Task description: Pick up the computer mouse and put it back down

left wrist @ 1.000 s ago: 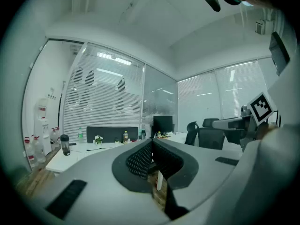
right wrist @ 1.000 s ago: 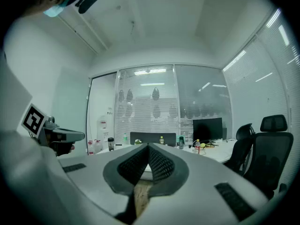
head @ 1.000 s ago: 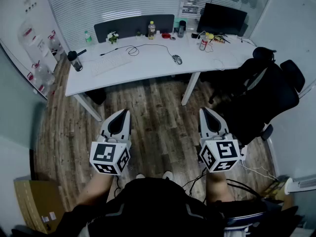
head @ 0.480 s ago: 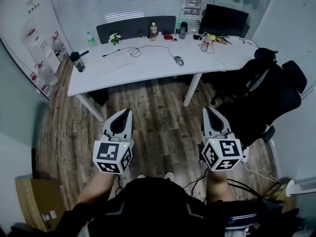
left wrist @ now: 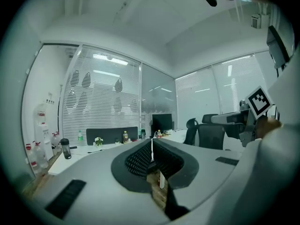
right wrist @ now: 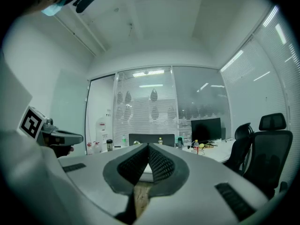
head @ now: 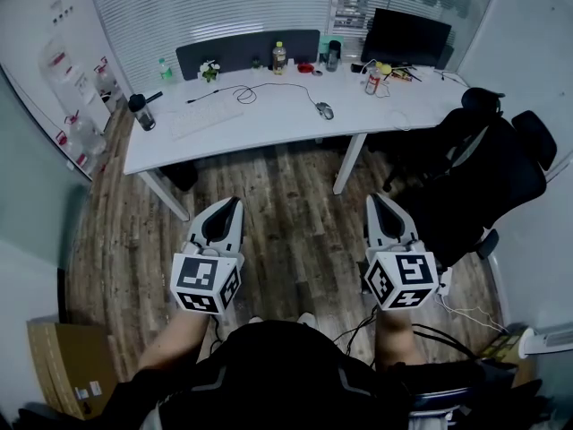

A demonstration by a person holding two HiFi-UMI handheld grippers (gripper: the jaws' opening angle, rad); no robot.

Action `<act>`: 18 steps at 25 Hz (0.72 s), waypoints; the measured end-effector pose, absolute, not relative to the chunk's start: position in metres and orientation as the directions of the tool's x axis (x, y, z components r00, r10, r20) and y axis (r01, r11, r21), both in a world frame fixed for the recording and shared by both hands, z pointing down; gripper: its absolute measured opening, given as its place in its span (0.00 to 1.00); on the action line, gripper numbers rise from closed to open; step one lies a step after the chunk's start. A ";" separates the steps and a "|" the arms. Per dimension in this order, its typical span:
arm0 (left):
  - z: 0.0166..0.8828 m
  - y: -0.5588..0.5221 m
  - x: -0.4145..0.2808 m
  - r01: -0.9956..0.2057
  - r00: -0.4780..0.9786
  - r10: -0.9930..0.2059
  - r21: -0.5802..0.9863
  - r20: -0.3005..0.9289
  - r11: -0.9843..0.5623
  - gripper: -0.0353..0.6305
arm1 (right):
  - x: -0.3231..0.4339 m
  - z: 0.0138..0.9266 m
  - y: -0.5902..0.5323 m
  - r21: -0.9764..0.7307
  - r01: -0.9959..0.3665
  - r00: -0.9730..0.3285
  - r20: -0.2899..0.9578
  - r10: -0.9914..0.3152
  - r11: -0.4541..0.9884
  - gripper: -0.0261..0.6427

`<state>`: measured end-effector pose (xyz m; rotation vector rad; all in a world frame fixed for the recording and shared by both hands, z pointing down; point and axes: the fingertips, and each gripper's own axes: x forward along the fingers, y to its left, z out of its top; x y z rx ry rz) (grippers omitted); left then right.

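The computer mouse (head: 324, 109) lies on the white table (head: 269, 119), well ahead of both units. The left hand-held gripper (head: 235, 202) and right hand-held gripper (head: 372, 198) hover above the floor (head: 295, 195) (jaws together, nothing between them).

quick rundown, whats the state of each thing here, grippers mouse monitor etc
left gripper: shut, empty
right gripper: shut, empty
computer mouse: lying on the desk, not held
monitor: screen dark
dark bottle: upright, lid on
window blinds: lowered
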<state>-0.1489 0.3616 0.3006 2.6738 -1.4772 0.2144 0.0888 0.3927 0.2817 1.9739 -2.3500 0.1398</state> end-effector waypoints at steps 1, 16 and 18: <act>0.302 0.362 -0.147 -0.844 0.529 -0.832 0.000 0.168 -0.536 0.10 | 0.089 0.282 0.393 -0.026 -0.985 -0.174 0.112 -0.978 0.172 0.04; 0.300 0.374 -0.110 -0.764 0.637 -0.758 -0.016 0.138 -0.645 0.58 | 0.091 0.280 0.389 -0.021 -0.968 -0.251 0.104 -0.962 0.250 0.59; 0.300 0.375 -0.104 -0.760 0.643 -0.754 -0.012 0.135 -0.650 0.58 | 0.093 0.281 0.389 -0.020 -0.965 -0.264 0.103 -0.959 0.263 0.59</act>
